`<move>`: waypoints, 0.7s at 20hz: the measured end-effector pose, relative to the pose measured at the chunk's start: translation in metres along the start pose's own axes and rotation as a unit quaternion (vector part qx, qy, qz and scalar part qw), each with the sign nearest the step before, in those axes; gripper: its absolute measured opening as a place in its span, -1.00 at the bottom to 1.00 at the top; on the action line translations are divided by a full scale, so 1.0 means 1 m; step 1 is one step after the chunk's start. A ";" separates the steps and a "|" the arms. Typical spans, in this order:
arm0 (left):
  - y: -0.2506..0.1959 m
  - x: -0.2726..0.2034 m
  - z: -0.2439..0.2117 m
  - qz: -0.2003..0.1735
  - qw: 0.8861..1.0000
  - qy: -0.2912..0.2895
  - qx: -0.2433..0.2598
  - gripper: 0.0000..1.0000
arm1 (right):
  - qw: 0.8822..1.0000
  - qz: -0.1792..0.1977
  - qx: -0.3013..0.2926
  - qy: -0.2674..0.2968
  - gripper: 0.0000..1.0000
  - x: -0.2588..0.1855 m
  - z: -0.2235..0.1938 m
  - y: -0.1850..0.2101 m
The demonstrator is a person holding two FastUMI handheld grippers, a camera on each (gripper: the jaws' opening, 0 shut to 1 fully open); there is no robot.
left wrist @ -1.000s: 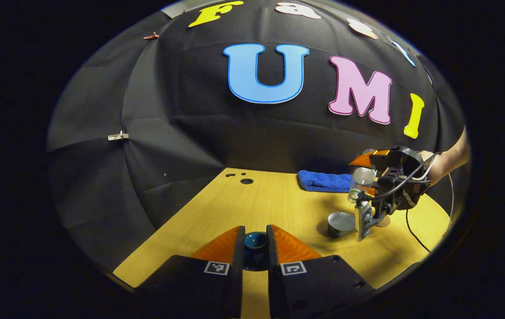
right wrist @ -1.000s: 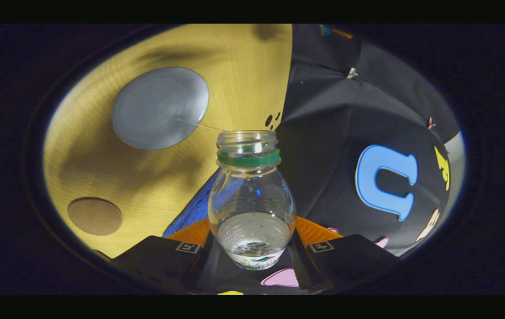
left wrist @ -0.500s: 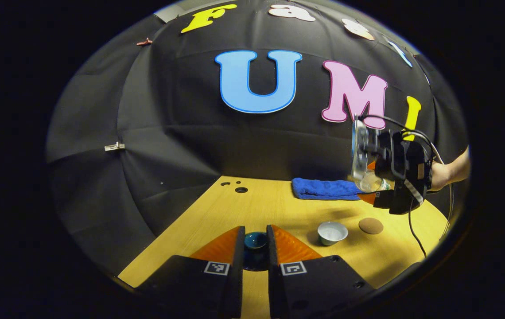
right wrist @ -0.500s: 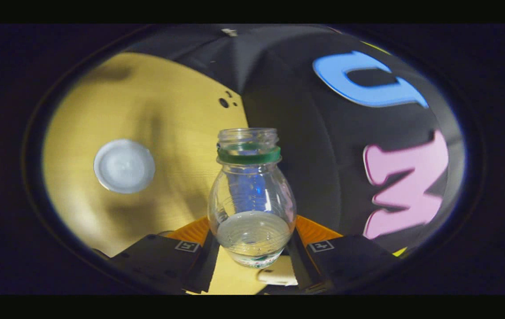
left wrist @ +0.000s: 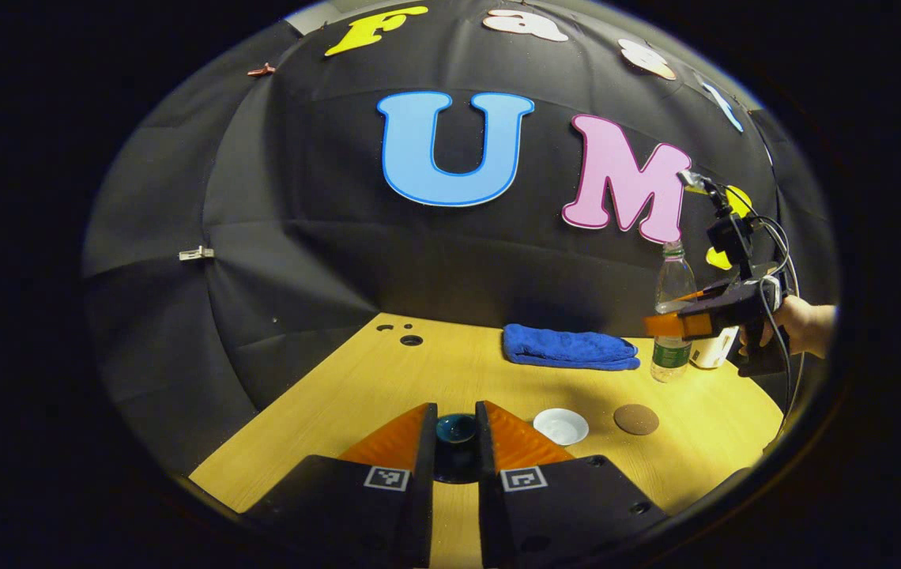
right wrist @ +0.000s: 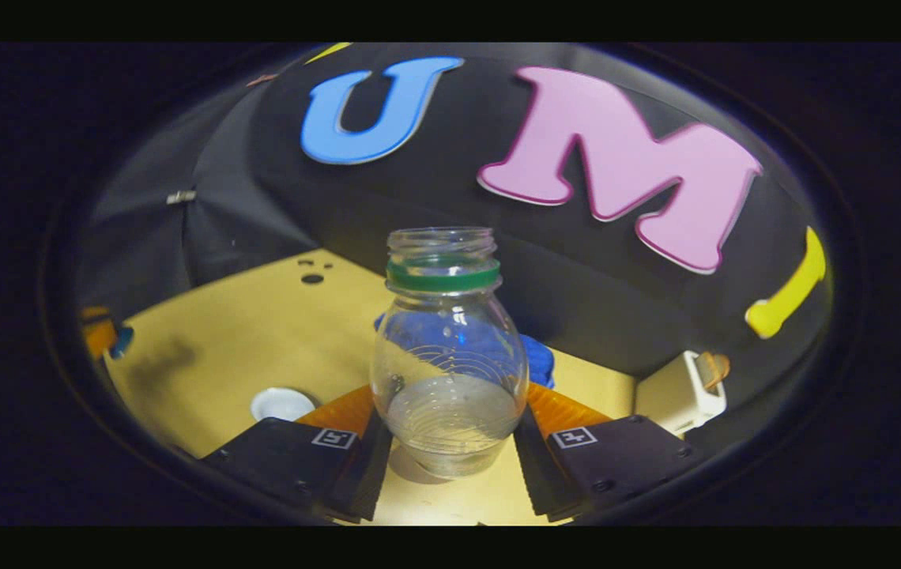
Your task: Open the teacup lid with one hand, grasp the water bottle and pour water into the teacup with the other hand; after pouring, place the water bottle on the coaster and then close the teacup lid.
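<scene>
In the left gripper view my left gripper [left wrist: 455, 420] is shut on a small dark teal teacup lid [left wrist: 455, 429], held low over the table. The white teacup [left wrist: 560, 425] stands uncovered just right of it, with the round brown coaster [left wrist: 636, 419] farther right. Behind the coaster my right gripper [left wrist: 668, 322] holds the clear water bottle [left wrist: 672, 284] upright. In the right gripper view the capless bottle [right wrist: 448, 356], with some water at its bottom, stands between the fingers of my right gripper [right wrist: 446, 415]. The teacup [right wrist: 282, 404] lies lower left.
A folded blue cloth [left wrist: 569, 349] lies at the back of the wooden table [left wrist: 387, 395]. A white box-like object [right wrist: 684, 391] stands at the back right beside the bottle. A hand [left wrist: 806, 328] holds the right gripper. Holes [left wrist: 411, 340] mark the table's far left.
The right gripper has swung the bottle from tilted over the teacup to upright and carried it back and right, past the coaster. My left gripper stays still with the lid.
</scene>
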State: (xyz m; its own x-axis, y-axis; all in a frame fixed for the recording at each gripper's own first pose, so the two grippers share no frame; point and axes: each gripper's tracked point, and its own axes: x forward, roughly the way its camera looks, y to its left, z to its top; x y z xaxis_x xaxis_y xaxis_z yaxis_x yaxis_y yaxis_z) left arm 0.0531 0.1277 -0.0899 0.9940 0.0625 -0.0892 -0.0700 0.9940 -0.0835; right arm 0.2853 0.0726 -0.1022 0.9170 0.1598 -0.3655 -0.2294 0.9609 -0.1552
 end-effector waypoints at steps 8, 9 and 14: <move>-0.029 0.023 -0.011 -0.023 0.999 0.005 0.024 -0.46 | 0.993 -0.005 0.101 -0.064 0.48 0.029 -0.042 -0.009; -0.032 0.027 -0.015 -0.025 0.999 0.006 0.027 -0.45 | 0.993 -0.005 0.095 -0.065 0.48 0.034 -0.049 -0.009; -0.049 0.042 -0.020 -0.029 0.999 0.004 0.013 -0.53 | 0.993 -0.024 0.104 -0.048 0.51 0.041 -0.079 -0.017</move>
State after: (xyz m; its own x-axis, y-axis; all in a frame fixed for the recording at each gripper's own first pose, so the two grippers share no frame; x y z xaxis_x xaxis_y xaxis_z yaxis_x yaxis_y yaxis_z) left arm 0.0961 0.0799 -0.1095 0.9956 0.0036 -0.0938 -0.0096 0.9979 -0.0636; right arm 0.3010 0.0451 -0.1873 0.9546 0.1237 -0.2711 -0.1212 0.9923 0.0259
